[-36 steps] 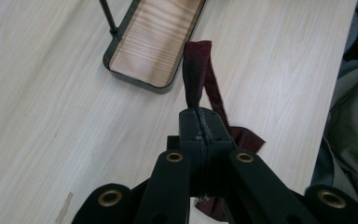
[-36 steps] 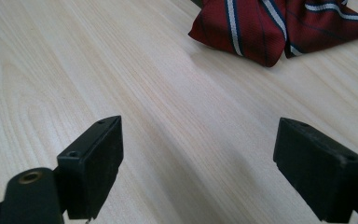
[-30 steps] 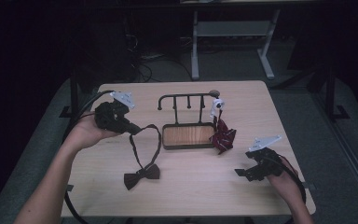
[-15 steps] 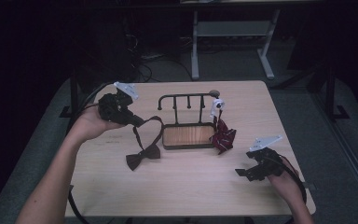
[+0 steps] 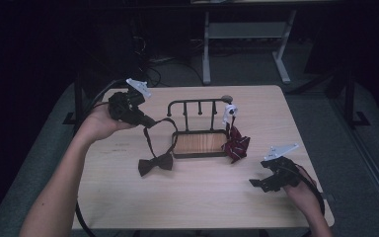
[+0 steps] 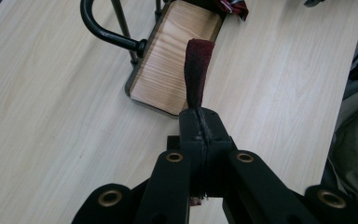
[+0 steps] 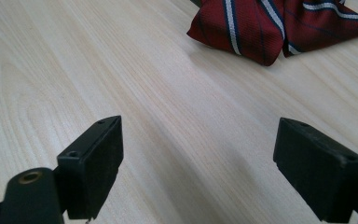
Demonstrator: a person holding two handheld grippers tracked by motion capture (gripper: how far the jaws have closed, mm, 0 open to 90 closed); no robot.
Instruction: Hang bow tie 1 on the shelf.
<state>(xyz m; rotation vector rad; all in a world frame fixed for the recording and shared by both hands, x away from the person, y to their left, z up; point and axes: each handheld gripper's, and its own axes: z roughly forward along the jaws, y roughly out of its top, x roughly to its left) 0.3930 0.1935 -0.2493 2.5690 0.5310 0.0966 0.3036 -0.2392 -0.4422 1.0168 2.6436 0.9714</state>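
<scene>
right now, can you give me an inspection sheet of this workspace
surface: light wooden table, bare around the things.
job's things: black metal rack with a wooden base at mid-table; dark bow tie with a strap, bow on the table beside the rack, strap raised; red striped bow tie at the rack's right end, hanging from a white clip.
clutter: nothing seen.
grippers: left claw shut on the dark strap; right claw open, low over bare wood.
cables: black cable trails past the left forearm.
surroundings: dim room, grey floor, white table frame behind.
</scene>
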